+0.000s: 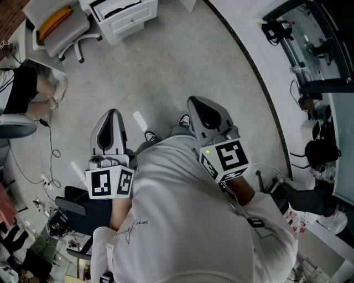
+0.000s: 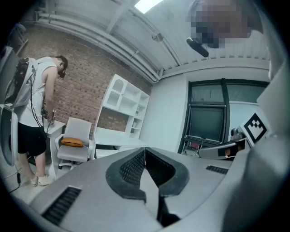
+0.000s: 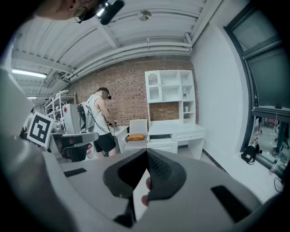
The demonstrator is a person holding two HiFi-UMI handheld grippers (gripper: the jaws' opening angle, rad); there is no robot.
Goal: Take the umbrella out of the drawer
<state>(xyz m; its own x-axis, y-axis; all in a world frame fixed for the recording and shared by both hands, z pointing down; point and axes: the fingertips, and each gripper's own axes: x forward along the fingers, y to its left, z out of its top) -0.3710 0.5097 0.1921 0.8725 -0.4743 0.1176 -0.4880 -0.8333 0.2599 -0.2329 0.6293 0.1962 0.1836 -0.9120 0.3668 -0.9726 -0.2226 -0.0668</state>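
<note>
Bare floor [image 1: 182, 72] runs open from the grippers up to a white desk [image 1: 130, 22] at the top edge of the head view. On the right it ends at a dark curved strip [image 1: 249, 66], with black gear [image 1: 321, 149] beyond. On the left it is crowded by cables [image 1: 52, 160], a standing person [image 1: 22, 88] and a chair [image 1: 55, 30] beside the desk.

The desk's drawer [image 1: 119, 8] stands pulled out, well apart from both grippers, with something dark inside. Whether that is the umbrella cannot be told.

The left gripper [image 1: 113, 113] has its 2 jaws together, pads meeting at the tip on nothing. The right gripper [image 1: 192, 102] is likewise closed and empty.

Both are held close in front of the person's chest, side by side with a gap between them. They point up the frame towards the desk, the left about level, the right tipped a little downward and leaning left.
</note>
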